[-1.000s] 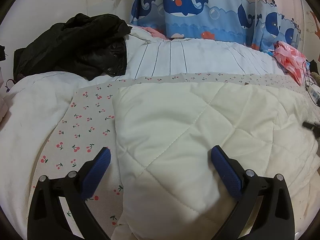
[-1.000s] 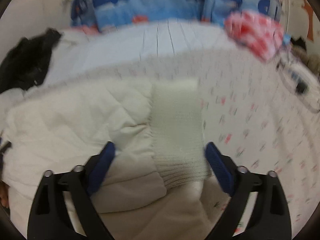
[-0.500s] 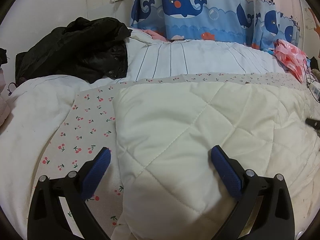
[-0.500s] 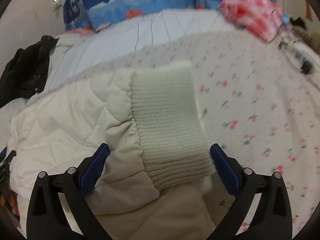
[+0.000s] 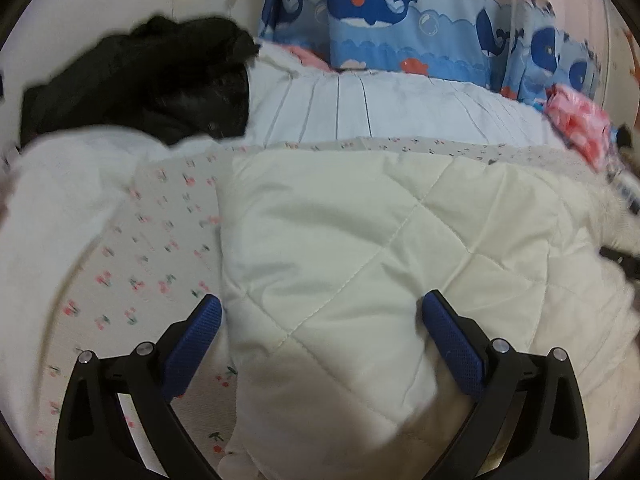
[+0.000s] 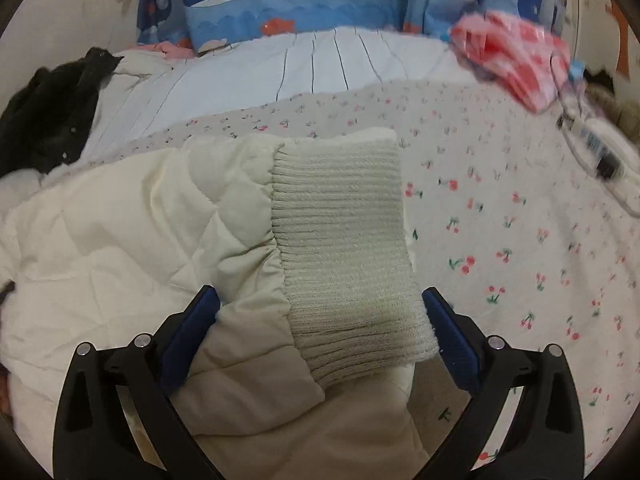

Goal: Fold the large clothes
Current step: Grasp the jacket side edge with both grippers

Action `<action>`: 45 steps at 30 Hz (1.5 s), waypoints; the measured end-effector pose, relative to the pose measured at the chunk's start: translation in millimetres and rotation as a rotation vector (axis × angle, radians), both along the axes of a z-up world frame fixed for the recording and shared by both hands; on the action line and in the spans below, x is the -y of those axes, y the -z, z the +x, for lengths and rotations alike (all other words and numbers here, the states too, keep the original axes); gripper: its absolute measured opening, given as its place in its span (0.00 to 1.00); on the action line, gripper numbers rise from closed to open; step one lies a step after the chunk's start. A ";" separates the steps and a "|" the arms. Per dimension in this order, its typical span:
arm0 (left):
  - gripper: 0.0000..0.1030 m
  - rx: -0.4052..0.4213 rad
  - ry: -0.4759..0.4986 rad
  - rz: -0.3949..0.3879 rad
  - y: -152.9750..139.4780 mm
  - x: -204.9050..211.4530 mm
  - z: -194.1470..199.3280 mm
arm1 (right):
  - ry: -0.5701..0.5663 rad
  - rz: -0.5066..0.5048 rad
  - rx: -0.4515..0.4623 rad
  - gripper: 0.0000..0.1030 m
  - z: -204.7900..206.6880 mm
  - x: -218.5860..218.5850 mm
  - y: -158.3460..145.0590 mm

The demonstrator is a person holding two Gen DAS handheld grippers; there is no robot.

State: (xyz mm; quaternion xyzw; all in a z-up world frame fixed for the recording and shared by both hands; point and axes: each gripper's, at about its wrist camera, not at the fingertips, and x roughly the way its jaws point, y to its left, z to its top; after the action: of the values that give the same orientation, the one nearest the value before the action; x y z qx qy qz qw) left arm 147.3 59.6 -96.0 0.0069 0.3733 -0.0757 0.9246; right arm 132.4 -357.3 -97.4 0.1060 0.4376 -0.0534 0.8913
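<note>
A bed covered by a cherry-print white sheet (image 6: 500,208) fills both views, with a striped pale-blue duvet (image 5: 400,108) beyond it and a blue whale-pattern curtain (image 5: 380,12) behind. A crumpled black jacket (image 5: 132,84) lies at the far left, a pink-and-red plastic bag (image 6: 516,56) at the far right. The cream quilted padded jacket (image 5: 360,240) lies flat on the sheet. The left gripper (image 5: 320,332) has its fingers spread wide over the jacket's corner. The right gripper (image 6: 320,328), equally wide, straddles the ribbed knit cuff (image 6: 344,248). Compared with 0.5 s ago, the cuff sits closer between the right fingers; the left view is blurrier.
</note>
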 end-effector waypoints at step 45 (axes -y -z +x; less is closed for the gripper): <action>0.21 -0.622 0.013 -0.604 9.4 -132.0 -303.8 | -0.236 0.994 0.034 0.19 -366.5 72.4 -15.6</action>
State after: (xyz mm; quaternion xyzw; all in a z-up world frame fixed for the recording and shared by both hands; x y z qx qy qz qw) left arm -156.5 191.6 -105.4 -0.2847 0.5951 -0.1860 0.7281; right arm -234.1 -429.7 -81.8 0.4677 0.4045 0.2638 0.7403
